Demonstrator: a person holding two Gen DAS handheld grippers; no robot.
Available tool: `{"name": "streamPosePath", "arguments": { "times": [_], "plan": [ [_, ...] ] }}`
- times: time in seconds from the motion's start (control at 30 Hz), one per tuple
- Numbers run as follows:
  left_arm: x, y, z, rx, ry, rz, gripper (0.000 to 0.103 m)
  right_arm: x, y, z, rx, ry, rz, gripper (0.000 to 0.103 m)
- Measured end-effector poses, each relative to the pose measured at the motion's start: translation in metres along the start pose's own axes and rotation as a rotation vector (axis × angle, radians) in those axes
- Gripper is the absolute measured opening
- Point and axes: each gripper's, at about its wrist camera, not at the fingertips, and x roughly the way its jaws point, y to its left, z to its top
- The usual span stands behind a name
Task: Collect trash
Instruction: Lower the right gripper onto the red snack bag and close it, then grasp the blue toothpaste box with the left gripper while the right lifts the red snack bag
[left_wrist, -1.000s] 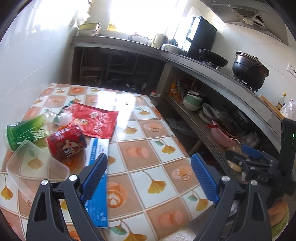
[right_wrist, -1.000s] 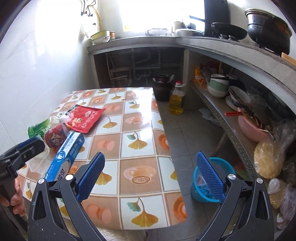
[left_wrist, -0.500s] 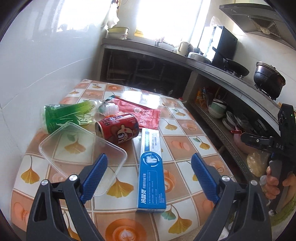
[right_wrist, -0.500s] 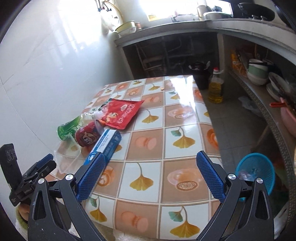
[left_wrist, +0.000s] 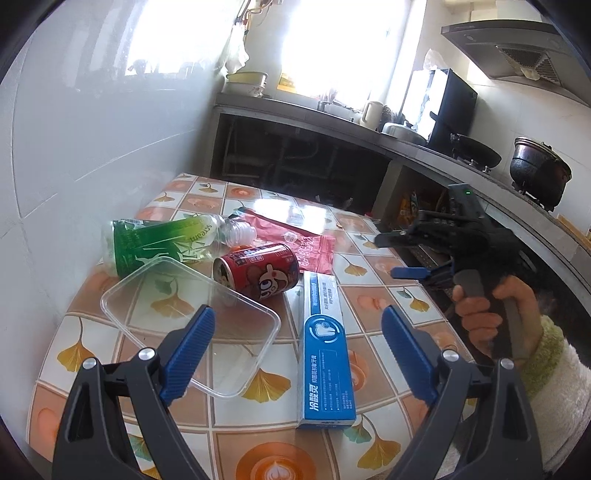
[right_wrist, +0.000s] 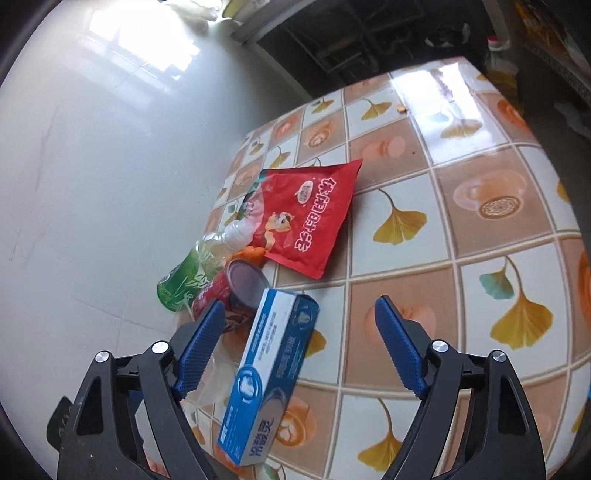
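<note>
Trash lies on the tiled table (left_wrist: 373, 295): a blue toothpaste box (left_wrist: 327, 354) (right_wrist: 266, 373), a red can on its side (left_wrist: 258, 271) (right_wrist: 236, 291), a green-labelled plastic bottle (left_wrist: 162, 240) (right_wrist: 188, 277), a red snack bag (left_wrist: 295, 236) (right_wrist: 306, 214) and a clear plastic container (left_wrist: 188, 321). My left gripper (left_wrist: 297, 358) is open above the table's near edge, over the box and container. My right gripper (right_wrist: 299, 347) is open just above the toothpaste box; it also shows in the left wrist view (left_wrist: 410, 254), hand-held, at the right.
A white tiled wall (left_wrist: 92, 129) borders the table on the left. A kitchen counter (left_wrist: 406, 144) with a kettle, a wok and a black pot (left_wrist: 539, 177) runs behind and to the right. A yellow oil bottle (right_wrist: 498, 59) stands on the floor beyond the table.
Both grippers have swung left toward the trash pile. The right gripper has dropped low over the toothpaste box. Both stay open.
</note>
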Motion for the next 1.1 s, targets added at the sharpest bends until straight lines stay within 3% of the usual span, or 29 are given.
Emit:
{"name": "streamPosePath", "arguments": {
  "times": [0.2, 0.37, 0.47, 0.53, 0.63, 0.8, 0.93, 1.1],
  "plan": [
    [-0.005, 0.005, -0.002, 0.001, -0.017, -0.014, 0.079, 0.056, -0.020, 0.033, 0.126, 0.069, -0.064, 0.062],
    [-0.005, 0.011, -0.005, -0.006, -0.017, -0.042, 0.070, 0.078, -0.012, 0.047, 0.125, 0.078, -0.126, 0.052],
    [-0.005, 0.015, -0.006, -0.024, -0.014, -0.059, 0.064, 0.086, -0.005, 0.050, 0.108, 0.085, -0.169, 0.032],
    [-0.005, 0.018, -0.007, -0.034, -0.015, -0.067, 0.062, 0.091, -0.003, 0.052, 0.100, 0.087, -0.214, 0.008],
    [-0.004, 0.021, -0.008, -0.049, -0.013, -0.076, 0.059, 0.090, -0.008, 0.049, 0.114, 0.075, -0.230, 0.000],
    [-0.002, 0.022, -0.012, -0.083, 0.002, -0.096, 0.054, 0.066, -0.021, 0.047, 0.143, -0.013, -0.273, 0.000],
    [-0.002, 0.018, -0.015, -0.078, 0.011, -0.114, 0.053, 0.020, -0.037, 0.040, 0.153, -0.127, -0.354, 0.000],
    [-0.002, 0.009, -0.018, -0.056, 0.022, -0.143, 0.053, -0.037, -0.058, 0.010, 0.152, -0.196, -0.422, 0.000]
  ]
}}
